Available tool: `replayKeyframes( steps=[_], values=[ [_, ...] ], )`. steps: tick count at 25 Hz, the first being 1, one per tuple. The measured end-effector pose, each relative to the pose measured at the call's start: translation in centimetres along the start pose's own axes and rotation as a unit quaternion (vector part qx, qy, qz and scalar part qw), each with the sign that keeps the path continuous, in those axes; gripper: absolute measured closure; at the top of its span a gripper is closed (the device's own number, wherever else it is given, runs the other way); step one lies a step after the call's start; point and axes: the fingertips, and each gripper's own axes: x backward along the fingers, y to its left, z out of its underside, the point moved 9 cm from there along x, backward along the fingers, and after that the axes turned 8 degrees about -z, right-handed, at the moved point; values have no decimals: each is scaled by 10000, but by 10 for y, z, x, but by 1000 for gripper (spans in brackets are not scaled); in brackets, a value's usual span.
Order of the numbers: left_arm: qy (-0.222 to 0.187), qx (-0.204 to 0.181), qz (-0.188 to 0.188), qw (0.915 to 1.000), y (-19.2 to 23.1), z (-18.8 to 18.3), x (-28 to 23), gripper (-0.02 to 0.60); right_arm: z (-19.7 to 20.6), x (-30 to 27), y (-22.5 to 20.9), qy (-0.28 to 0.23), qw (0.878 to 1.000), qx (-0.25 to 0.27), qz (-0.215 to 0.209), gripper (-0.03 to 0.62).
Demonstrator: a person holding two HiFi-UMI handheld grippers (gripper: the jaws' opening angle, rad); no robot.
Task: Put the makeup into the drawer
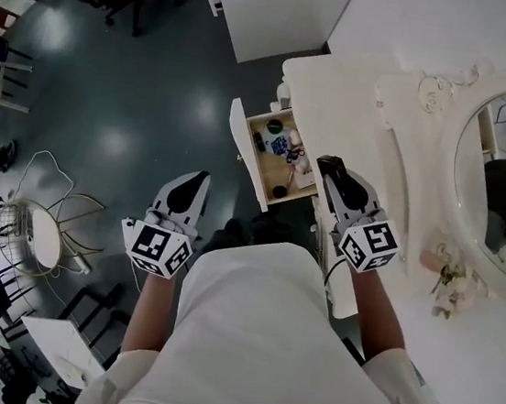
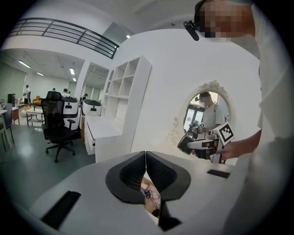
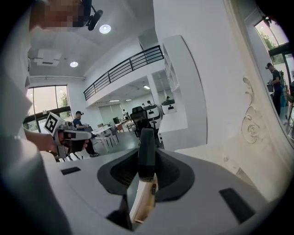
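Holding a slim dark makeup piece point(image 3: 147, 147) in the right claw point(image 1: 334, 173): narrow gap, pads pressed on both its sides, piece upright, poking out past the tips. Nothing in the left claw point(image 2: 145, 158); pinched fully closed, pad against pad. Open drawer point(image 1: 247, 159) just beside the right claw's tips, on their left; ahead and to the right of the left claw, apart from it. Makeup piece not in the drawer yet, hanging right next to its right-hand wall. Inside the drawer, left of the held piece: a blue patterned item point(image 1: 279, 144), a dark round pot point(image 1: 278, 191), a greenish round one point(image 1: 274, 126), plus small pale bits too tiny to sort. Same clutter visible through the slot below the left claw's closed pads. Pale wood edge of the drawer directly below the right claw's pads. White dressing table point(image 1: 341, 97) ahead and to the right of the right claw; oval mirror point(image 1: 505, 183) in an ornate frame further right. Left claw out over dark floor point(image 1: 111, 85), well apart from the right claw, tips pointing the same way. Off to the left claw's left: black office chair point(image 2: 57, 126); ahead-left of it: white shelf unit point(image 2: 126, 101). Right claw to its right, in front of the mirror.
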Motion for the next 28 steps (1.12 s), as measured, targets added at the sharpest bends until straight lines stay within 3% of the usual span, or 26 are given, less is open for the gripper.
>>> replayKeyframes(
  steps=[17,28],
  values=[
    [533,81,-93,9985,-8,16,-42,565,56,-54,-37,972,9923,-482,-589,487],
    [777,160,109,9968,13,36,-66,565,93,-100,-30,1415,9856,-830,-423,487]
  ],
)
